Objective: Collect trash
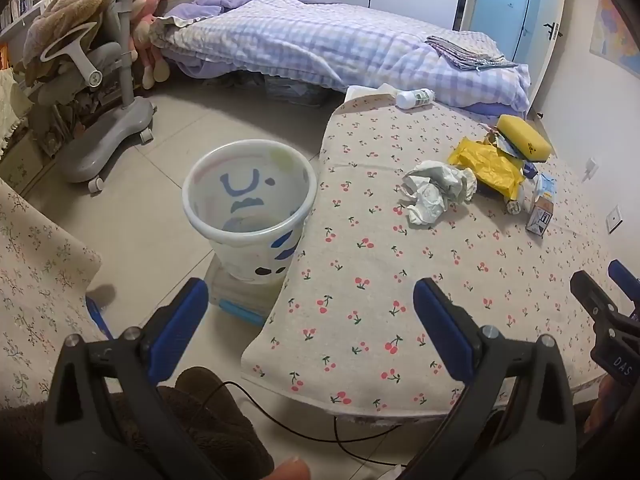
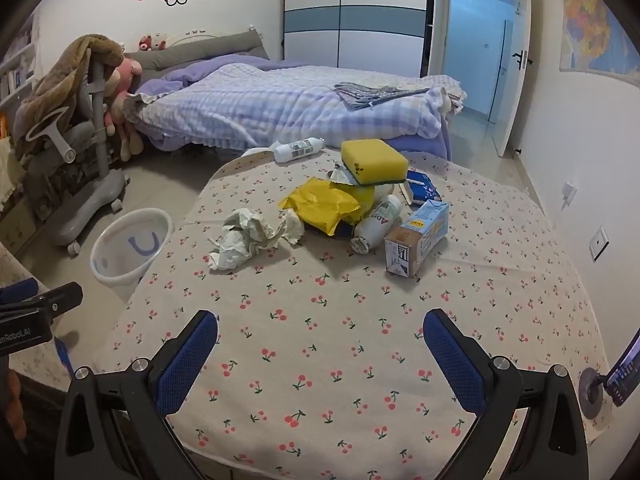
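- Bin on floor, just left of bench: easily overshot on a drop.
- Sponge atop trash pile beyond crumpled paper: liable to topple.
- Left gripper, right gripper: both wide apart, empty.

You see both views in soft, even indoor light, slightly dim, with a cool blue glow at the open doorway. Shadows stay faint and short under the trash pile on the bench. Your fisheye lenses bend the walls and floor hard towards the black corners. The centre stays sharp; the far bed looks a little soft.
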Action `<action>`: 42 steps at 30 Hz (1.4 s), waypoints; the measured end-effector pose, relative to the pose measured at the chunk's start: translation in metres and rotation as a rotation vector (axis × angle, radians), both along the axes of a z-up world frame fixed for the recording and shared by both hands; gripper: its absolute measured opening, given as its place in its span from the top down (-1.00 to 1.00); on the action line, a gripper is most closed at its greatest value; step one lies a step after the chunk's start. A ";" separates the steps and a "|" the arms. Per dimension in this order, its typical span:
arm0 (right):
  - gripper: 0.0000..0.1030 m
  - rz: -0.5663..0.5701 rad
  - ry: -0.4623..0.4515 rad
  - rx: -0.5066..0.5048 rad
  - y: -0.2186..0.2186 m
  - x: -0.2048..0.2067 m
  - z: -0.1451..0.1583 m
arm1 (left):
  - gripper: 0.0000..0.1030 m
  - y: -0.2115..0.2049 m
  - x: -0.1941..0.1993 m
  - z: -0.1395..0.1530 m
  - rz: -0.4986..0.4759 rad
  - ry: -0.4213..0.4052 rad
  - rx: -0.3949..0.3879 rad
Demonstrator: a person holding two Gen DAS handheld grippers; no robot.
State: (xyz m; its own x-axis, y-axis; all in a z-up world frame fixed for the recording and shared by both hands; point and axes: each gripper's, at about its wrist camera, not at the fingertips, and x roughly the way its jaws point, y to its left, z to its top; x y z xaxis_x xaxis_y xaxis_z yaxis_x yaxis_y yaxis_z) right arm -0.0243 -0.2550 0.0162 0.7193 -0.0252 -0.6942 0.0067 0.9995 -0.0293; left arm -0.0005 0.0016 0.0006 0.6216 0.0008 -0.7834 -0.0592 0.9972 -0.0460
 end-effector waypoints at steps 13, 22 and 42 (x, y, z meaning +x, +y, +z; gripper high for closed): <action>-1.00 -0.001 -0.017 0.002 0.000 -0.001 0.003 | -0.98 -0.001 0.000 -0.001 -0.005 0.004 -0.001; -1.00 -0.001 -0.020 0.003 0.000 -0.001 0.003 | -0.98 -0.002 -0.001 -0.003 -0.004 0.004 0.009; -1.00 -0.007 -0.028 0.008 -0.002 -0.002 0.004 | -0.98 -0.005 -0.001 -0.004 -0.013 0.011 0.023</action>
State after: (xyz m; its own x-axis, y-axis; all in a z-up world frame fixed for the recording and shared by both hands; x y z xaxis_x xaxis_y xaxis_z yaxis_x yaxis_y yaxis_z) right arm -0.0264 -0.2566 0.0200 0.7384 -0.0250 -0.6739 0.0144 0.9997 -0.0214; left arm -0.0019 -0.0034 -0.0036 0.6132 0.0108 -0.7899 -0.0462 0.9987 -0.0222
